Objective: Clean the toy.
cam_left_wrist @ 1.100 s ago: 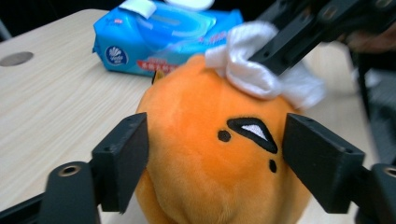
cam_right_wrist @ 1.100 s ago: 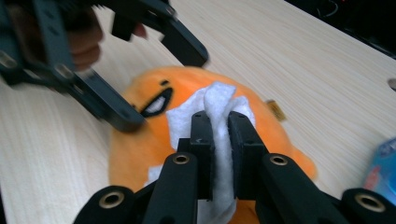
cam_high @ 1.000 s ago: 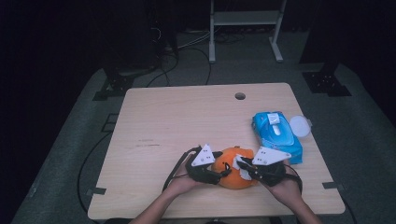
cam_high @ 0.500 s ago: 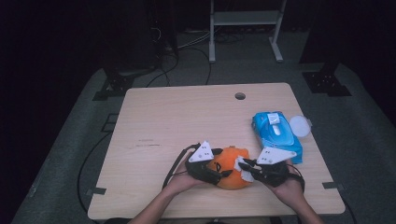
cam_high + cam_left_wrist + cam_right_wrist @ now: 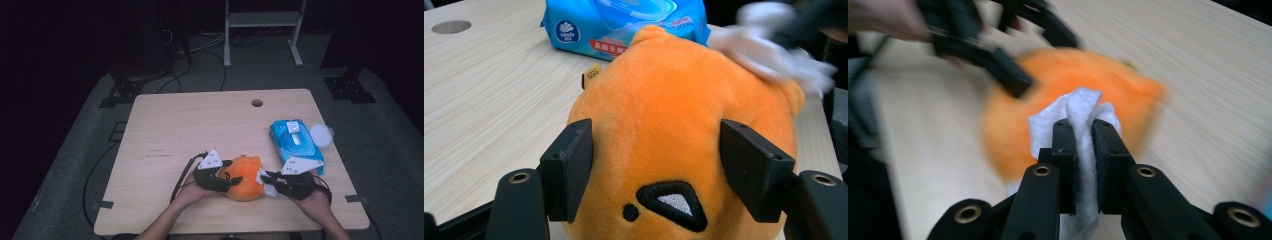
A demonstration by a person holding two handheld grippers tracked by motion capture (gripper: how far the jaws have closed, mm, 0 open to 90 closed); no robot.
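An orange plush toy [image 5: 245, 181] lies on the table near the front edge. My left gripper [image 5: 229, 183] comes at it from the left, and its jaws have just been closing with the toy between them. In the left gripper view both pads [image 5: 574, 165] press into the toy's [image 5: 674, 110] sides. My right gripper [image 5: 263, 178] is shut on a white wipe [image 5: 266, 186]. In the right gripper view that gripper [image 5: 1080, 132] holds the wipe [image 5: 1079, 107] against the toy [image 5: 1058, 75]. The wipe [image 5: 774, 55] also lies blurred on the toy's far side.
A blue pack of wet wipes [image 5: 296, 141] lies at the right of the table [image 5: 200, 125], and a round white lid [image 5: 320, 135] sits beside it. A cable hole [image 5: 257, 103] is near the table's far edge. Dark stands and cables sit on the floor behind.
The toy and the wipe on it have shifted very slightly to the left. Both hands stay at the front of the table.
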